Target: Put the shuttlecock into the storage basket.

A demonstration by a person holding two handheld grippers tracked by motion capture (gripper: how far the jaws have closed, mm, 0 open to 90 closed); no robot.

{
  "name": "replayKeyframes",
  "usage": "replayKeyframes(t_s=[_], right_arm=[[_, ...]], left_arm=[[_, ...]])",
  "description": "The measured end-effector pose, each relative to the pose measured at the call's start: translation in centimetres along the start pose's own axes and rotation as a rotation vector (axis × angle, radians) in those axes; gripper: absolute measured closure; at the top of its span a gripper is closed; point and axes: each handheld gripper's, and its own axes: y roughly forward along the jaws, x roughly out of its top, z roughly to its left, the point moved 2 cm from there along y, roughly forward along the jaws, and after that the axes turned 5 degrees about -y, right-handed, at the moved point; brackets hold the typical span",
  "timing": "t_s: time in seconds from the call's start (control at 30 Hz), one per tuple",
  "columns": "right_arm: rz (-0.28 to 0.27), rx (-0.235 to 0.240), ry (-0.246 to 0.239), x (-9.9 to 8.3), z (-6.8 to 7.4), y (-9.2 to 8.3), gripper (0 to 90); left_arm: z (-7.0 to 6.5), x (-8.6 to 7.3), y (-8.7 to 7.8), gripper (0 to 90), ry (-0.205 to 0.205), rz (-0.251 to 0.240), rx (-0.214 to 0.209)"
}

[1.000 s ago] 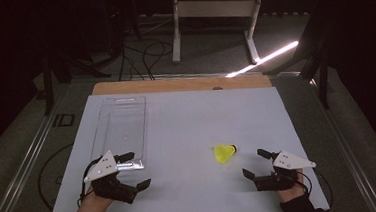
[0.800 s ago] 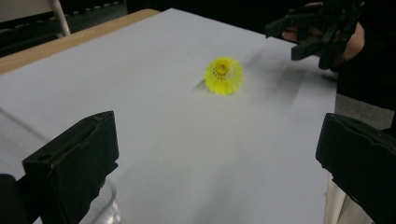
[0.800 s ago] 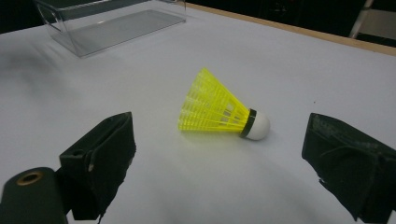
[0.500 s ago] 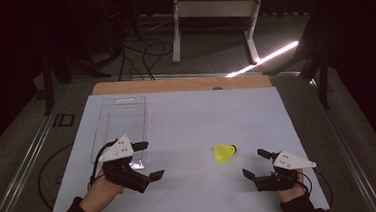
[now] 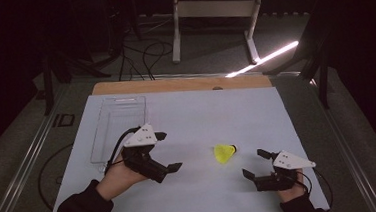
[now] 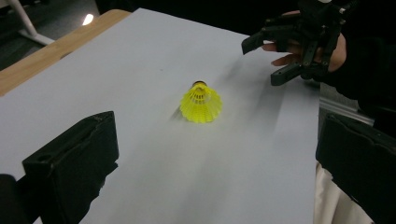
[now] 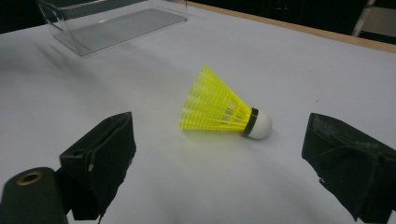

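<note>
A yellow plastic shuttlecock with a white cork tip lies on its side on the pale blue table mat, untouched. The left gripper hovers to its left, jaws spread and aimed at it; the right gripper sits just right of it and nearer the person, jaws also spread. A clear plastic rectangular tray stands well left of the shuttlecock. This looks like the approach; next, one gripper must straddle the skirt and close gently.

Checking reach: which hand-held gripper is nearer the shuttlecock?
The right hand-held gripper: it sits just right of the shuttlecock. The left hand-held gripper is farther off, by the clear tray. Both are open.
</note>
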Motion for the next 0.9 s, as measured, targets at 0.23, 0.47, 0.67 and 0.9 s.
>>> replayKeyframes(t_s=[0.23, 0.47, 0.67, 0.9], right_arm=[[-0.002, 0.001, -0.001, 0.0, 0.0, 0.0, 9.5], [-0.003, 0.002, -0.001, 0.0, 0.0, 0.0, 9.5], [-0.001, 0.003, -0.003, 0.0, 0.0, 0.0, 9.5], [0.001, 0.005, -0.002, -0.1, -0.1, 0.0, 9.5]], left_arm=[[-0.4, 1.3, 2.7, 0.0, 0.024, 0.076, -0.039], [-0.6, 2.0, 5.5, 0.0, 0.043, 0.182, -0.056], [-0.8, 2.5, 7.7, 0.1, 0.076, 0.253, -0.08], [-1.2, 2.8, 9.9, 0.3, 0.084, 0.323, -0.112]])
